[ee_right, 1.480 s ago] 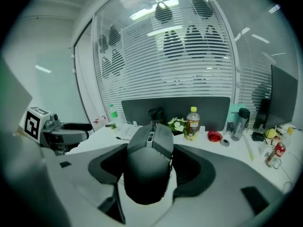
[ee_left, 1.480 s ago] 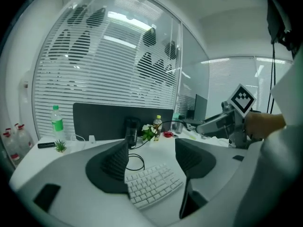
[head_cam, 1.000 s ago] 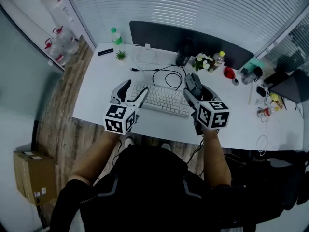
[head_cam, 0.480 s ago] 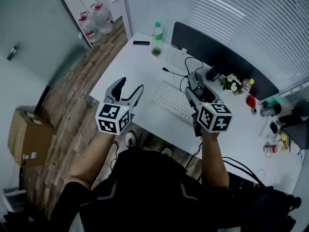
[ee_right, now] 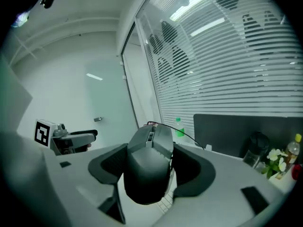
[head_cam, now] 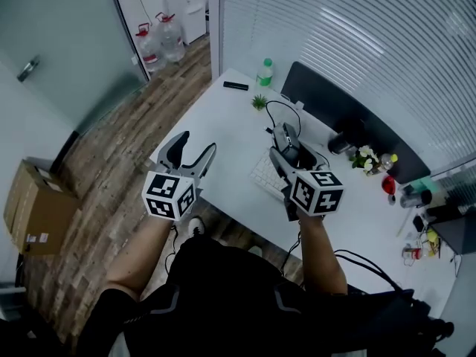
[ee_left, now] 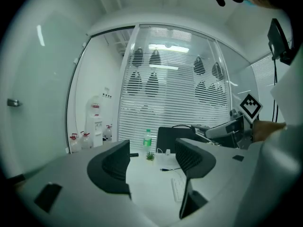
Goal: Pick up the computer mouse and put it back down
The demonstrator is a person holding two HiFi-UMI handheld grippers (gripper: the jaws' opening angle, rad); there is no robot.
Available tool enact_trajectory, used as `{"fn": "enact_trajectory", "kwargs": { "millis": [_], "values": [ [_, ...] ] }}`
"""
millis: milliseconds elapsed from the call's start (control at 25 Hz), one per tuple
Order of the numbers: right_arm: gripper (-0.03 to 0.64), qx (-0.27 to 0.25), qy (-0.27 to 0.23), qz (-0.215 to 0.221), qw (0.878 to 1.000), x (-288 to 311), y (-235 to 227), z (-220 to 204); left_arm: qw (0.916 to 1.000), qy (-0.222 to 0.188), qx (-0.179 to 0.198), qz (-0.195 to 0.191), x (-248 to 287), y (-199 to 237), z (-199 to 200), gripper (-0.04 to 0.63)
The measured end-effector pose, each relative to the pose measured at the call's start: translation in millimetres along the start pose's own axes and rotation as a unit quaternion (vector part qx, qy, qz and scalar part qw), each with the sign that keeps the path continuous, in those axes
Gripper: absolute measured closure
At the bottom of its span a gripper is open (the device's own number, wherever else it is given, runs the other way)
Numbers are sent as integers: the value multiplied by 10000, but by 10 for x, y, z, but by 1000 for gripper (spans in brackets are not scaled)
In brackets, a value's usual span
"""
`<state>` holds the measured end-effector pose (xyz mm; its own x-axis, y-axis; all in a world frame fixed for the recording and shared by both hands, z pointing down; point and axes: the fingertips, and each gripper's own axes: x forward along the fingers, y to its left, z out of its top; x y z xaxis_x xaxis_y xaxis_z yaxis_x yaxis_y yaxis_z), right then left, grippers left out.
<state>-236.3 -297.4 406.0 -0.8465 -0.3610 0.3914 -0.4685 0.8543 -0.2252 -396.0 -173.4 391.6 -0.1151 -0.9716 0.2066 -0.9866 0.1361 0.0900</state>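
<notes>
A dark grey wired computer mouse (head_cam: 285, 137) hangs above the white desk (head_cam: 223, 121) with my right gripper (head_cam: 285, 146) shut on its sides. In the right gripper view the mouse (ee_right: 149, 162) fills the gap between both pads, and its cable trails off toward the back of the desk. My left gripper (head_cam: 190, 149) hovers over the desk's left front edge, open and empty. In the left gripper view its jaws (ee_left: 154, 163) stand apart with only the desk behind them.
A white keyboard (head_cam: 265, 175) lies just under the right gripper. At the back stand a green bottle (head_cam: 265, 73), a small plant (head_cam: 259, 102), a black monitor (head_cam: 335, 103) and a flat black item (head_cam: 236, 86). The floor holds a cardboard box (head_cam: 33, 214) and water jugs (head_cam: 160, 39).
Both grippers have swung left across the desk; the right one carried the mouse from the keyboard's right end to its left end. The head view turned left too.
</notes>
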Motion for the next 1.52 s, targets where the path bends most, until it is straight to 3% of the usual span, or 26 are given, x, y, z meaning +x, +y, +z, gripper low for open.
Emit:
{"fn": "enact_trajectory", "kwargs": {
  "millis": [640, 960, 1200, 1520],
  "values": [
    [327, 253, 27, -205, 9995, 1080, 730, 79, 9984, 403, 44, -403, 265, 1155, -114, 285],
    [327, 349, 54, -518, 9980, 1453, 731, -6, 9956, 603, 42, -721, 509, 1482, -234, 284],
    [327, 319, 342, -759, 9960, 1774, 669, -373, 9936, 863, -94, -727, 625, 1694, -524, 284],
    [327, 310, 884, -871, 9918, 2151, 620, -1179, 9854, 1341, -222, -1028, 708, 1617, -1208, 284]
  ]
}}
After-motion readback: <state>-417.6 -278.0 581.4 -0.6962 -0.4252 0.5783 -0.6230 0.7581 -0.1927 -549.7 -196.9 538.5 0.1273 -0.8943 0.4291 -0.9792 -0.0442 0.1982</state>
